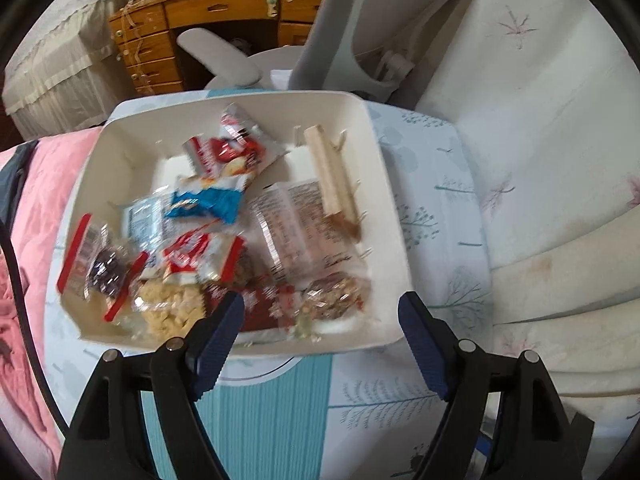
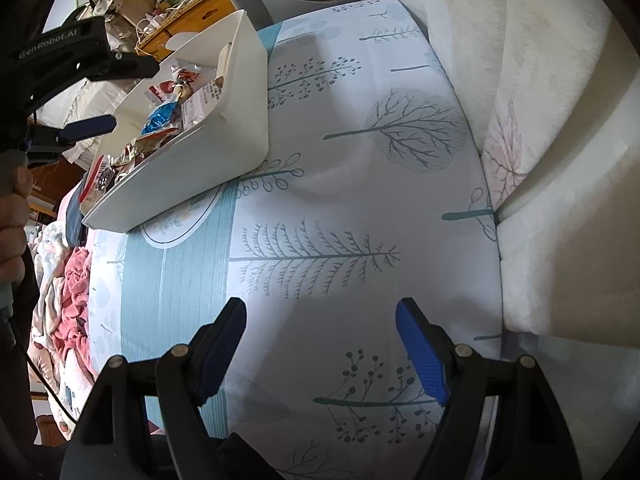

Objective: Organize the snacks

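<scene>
A white bin (image 1: 396, 200) stands on a tree-print sheet (image 1: 432, 208) and holds several wrapped snacks. Among them are a blue packet (image 1: 208, 204), red and white packets (image 1: 232, 148), a long beige stick (image 1: 332, 176), a clear printed wrapper (image 1: 292, 224) and a pale crunchy snack (image 1: 172, 308). My left gripper (image 1: 322, 304) hovers open over the bin's near edge, with nothing pressed between its blue pads. The right wrist view shows the bin (image 2: 224, 120) at upper left with the left gripper (image 2: 120, 96) above it. My right gripper (image 2: 320, 308) stands open over bare sheet (image 2: 320, 200).
A grey office chair (image 1: 360, 20) and a wooden desk with drawers (image 1: 160, 40) stand behind the bin. Cream cushions (image 1: 540, 120) lie along the right side. Pink bedding (image 1: 36, 200) is on the left. A person's hand (image 2: 12, 216) holds the left gripper's handle.
</scene>
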{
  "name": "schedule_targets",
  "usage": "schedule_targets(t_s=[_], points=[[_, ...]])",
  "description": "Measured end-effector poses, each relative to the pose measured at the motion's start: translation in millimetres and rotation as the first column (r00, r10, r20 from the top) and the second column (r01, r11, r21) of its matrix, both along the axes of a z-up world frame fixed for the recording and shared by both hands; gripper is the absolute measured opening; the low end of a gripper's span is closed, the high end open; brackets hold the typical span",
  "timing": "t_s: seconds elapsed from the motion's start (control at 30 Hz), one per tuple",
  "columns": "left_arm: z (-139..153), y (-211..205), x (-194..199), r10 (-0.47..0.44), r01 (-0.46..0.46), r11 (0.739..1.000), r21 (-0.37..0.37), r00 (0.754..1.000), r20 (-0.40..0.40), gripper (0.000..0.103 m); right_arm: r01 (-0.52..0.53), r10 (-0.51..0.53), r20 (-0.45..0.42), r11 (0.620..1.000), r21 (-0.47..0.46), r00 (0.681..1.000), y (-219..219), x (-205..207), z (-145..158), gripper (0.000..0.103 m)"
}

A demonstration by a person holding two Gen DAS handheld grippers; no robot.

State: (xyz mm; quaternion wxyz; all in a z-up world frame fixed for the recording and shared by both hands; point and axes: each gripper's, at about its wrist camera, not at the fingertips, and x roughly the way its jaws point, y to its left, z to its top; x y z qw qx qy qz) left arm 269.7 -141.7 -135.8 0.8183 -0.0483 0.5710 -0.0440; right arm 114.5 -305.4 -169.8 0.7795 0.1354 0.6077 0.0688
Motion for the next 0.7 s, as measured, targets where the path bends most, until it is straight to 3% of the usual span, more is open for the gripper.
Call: schedule_targets(t_s=[0.43, 0.63, 0.7], points=[[-27, 64, -71, 0.091, -0.086, 0.993, 0.087, 0.994, -0.055, 0.082, 0.030, -0.030, -0.083, 1.000, -0.002, 0.996, 24, -12, -19, 0.078], [-53, 99, -113, 0.071, -0.059, 0.995, 0.081, 0.985, -0.154, 0.082, 0.102, -0.103, -0.113, 0.995, -0.010, 0.988, 41, -26, -28, 0.085], [-57, 107, -126, 0.055, -0.043, 0.996, 0.075, 0.986, -0.155, 0.082, 0.129, -0.130, -0.117, 0.991, -0.021, 0.985, 49, -33, -29, 0.086]])
